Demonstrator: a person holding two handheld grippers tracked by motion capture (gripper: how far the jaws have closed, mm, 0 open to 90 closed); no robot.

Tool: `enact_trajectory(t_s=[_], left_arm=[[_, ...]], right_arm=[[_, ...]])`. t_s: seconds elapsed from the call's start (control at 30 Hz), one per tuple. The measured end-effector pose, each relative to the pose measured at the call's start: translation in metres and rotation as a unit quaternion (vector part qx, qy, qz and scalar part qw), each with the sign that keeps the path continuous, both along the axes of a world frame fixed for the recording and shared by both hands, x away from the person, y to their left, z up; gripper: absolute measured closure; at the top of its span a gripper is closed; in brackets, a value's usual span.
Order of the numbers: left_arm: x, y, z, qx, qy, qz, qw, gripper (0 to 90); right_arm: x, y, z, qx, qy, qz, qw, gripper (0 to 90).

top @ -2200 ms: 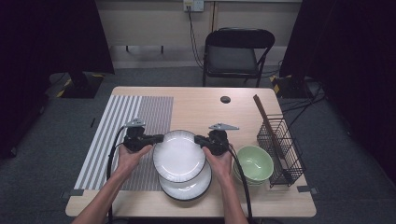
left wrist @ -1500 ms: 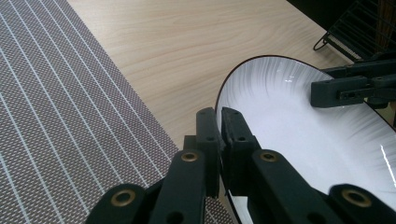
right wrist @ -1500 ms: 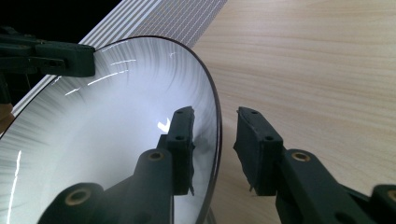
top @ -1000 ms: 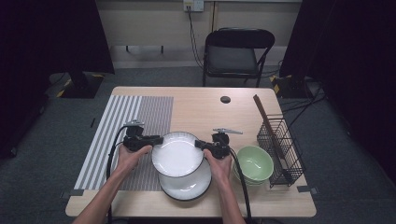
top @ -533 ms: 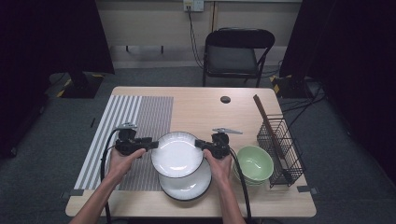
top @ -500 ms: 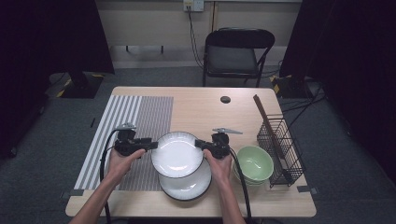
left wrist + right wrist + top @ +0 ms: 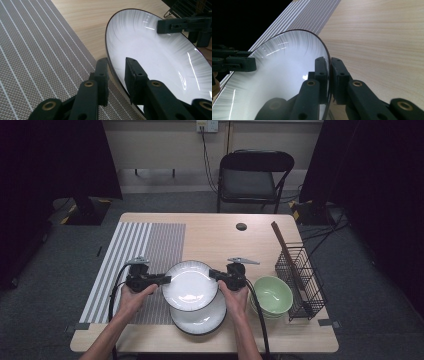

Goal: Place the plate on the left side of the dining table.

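A white plate with a dark rim (image 7: 190, 285) hangs tilted just above a second, similar plate (image 7: 200, 321) that lies on the table's near edge. My right gripper (image 7: 212, 273) is shut on the upper plate's right rim; its jaws pinch the thin edge (image 7: 329, 60). My left gripper (image 7: 167, 280) is at the opposite rim. Its jaws have just been closing and straddle the rim (image 7: 116, 62), one under and one over. White plate (image 7: 160, 57) still shows between them, so the pads do not clamp.
A green bowl (image 7: 272, 295) sits right of the plates, beside a black wire rack (image 7: 300, 275) holding a wooden stick (image 7: 282, 242). A striped placemat (image 7: 145, 250) covers the table's left part. A small dark disc (image 7: 241, 226) lies far back. A folding chair (image 7: 250, 175) stands beyond.
The plate has come a little nearer and lower. The left gripper drew back off the rim half a second ago and is now back around it. The right gripper kept its grip.
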State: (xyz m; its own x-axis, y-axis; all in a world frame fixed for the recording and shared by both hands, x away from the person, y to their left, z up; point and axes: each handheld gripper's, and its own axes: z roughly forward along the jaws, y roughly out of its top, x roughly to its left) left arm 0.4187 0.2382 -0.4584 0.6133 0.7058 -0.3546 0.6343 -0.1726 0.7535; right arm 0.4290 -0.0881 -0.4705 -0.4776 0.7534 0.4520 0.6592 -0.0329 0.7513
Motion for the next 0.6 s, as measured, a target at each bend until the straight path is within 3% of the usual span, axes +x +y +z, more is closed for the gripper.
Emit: enact_trajectory(t_s=[0.23,0.4,0.6], left_arm=[[0.007,-0.004,0.007,-0.008,-0.011,0.014,0.9998,80.1],[0.008,-0.004,0.007,-0.014,-0.018,0.020,0.9995,82.1],[0.008,-0.004,0.008,-0.012,-0.026,0.021,0.9994,82.6]], right_arm=[[-0.002,-0.004,0.006,0.009,-0.019,-0.010,0.9997,85.8],[-0.004,-0.004,0.010,0.003,-0.036,-0.013,0.9993,85.8],[-0.005,-0.004,0.012,0.001,-0.040,-0.014,0.9991,85.9]])
